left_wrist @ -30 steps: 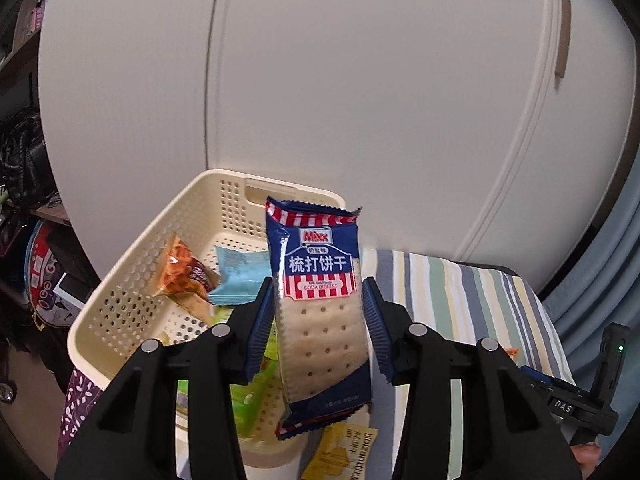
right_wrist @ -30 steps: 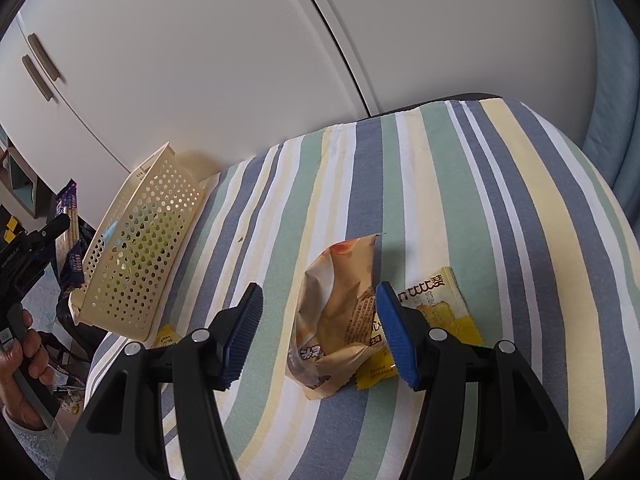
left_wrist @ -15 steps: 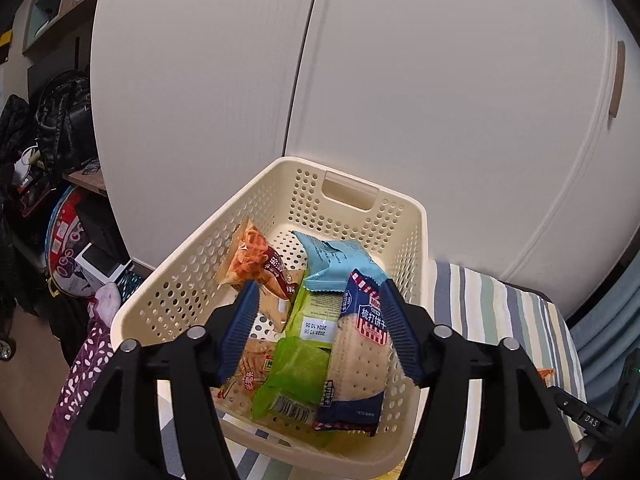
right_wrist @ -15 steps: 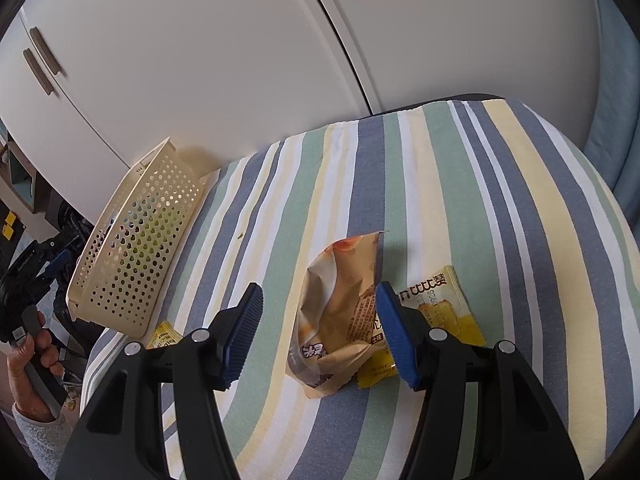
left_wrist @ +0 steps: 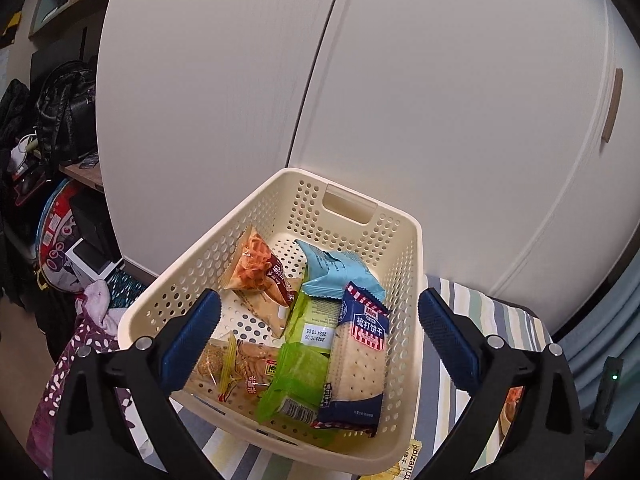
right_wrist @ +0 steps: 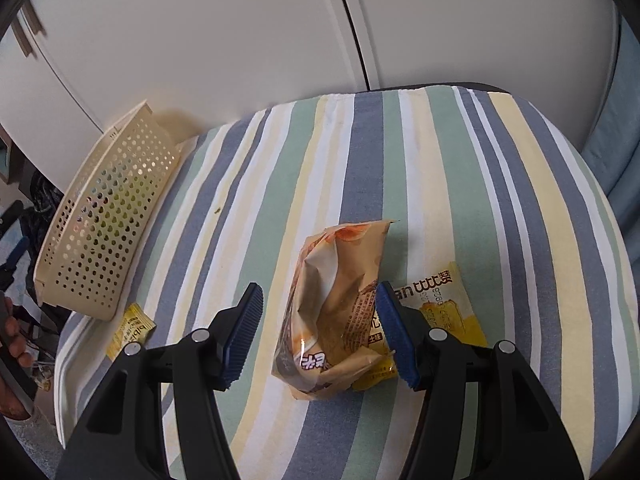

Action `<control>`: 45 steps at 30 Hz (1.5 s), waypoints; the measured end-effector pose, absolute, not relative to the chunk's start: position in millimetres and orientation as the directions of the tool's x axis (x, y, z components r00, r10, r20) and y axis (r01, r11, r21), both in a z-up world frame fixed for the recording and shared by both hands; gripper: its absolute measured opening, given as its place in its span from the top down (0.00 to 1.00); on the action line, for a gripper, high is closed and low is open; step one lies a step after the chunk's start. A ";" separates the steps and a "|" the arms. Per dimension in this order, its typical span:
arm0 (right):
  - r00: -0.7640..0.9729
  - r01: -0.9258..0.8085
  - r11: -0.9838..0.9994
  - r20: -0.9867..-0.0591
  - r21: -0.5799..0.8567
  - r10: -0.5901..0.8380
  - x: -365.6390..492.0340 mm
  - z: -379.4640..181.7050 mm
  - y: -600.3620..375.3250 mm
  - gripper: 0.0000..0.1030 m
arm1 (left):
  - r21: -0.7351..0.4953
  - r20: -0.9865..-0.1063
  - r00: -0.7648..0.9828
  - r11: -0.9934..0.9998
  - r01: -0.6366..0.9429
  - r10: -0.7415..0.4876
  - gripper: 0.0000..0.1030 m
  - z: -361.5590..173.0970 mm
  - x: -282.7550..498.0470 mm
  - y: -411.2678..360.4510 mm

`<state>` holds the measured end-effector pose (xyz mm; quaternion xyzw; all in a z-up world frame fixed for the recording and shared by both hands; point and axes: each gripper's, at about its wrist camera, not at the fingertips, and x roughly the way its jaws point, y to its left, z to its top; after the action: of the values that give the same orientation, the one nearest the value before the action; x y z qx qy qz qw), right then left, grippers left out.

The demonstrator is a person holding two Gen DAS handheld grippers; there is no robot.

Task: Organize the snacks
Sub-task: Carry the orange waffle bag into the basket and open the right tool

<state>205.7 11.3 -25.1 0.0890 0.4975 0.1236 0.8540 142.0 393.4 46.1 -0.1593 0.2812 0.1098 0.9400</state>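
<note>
Striped cloth (right_wrist: 460,184): we see it covering the whole work surface, with bands of blue, green, yellow and white.
Cream basket (left_wrist: 400,240): we find it at the left edge of the cloth, in front of the white cabinet doors (left_wrist: 440,80). It is perforated and has a handle slot in the far wall.
Basket contents: we count several packets lying flat. The soda cracker pack (left_wrist: 360,356) lies along the right wall, its long axis running near to far and its printed header towards the far wall. A green packet (left_wrist: 300,376) touches its left side and a light blue packet (left_wrist: 340,268) lies behind it.
Tan snack bag (right_wrist: 340,308): we see it on the cloth, well apart from the basket, crumpled, with its long axis running away from the camera. It rests partly on a yellow packet (right_wrist: 448,304).
Small yellow sachet (right_wrist: 134,330): we see it just beside the basket's near corner.
Left gripper (left_wrist: 316,332): its jaws stand wide apart over the basket and hold nothing.
Right gripper (right_wrist: 320,336): its jaws are spread either side of the tan snack bag and have not clamped.
Risk: we judge that closing here may pinch the yellow packet along with the bag, or that the slack foil may slip free.
</note>
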 end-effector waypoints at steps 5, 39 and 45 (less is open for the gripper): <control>0.438 -0.150 0.974 -0.872 0.170 0.219 217.6 -28.7 29.3 0.42 | -0.270 -0.554 0.825 0.914 -0.302 0.109 0.03 48.1 139.0 403.9; 0.610 -0.314 0.948 -0.752 0.058 0.248 205.7 71.8 144.0 0.55 | -0.325 -0.543 0.824 0.865 -0.383 0.161 0.03 46.4 129.0 440.9; 0.589 -0.398 0.900 -0.704 0.176 0.398 211.2 104.0 188.3 0.55 | -0.351 -0.538 0.823 0.839 -0.415 0.183 0.03 46.0 122.6 456.9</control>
<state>211.2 188.3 104.0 0.0000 0.3949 0.2231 0.8912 122.6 456.9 46.0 -0.2330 0.2499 0.1615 0.9259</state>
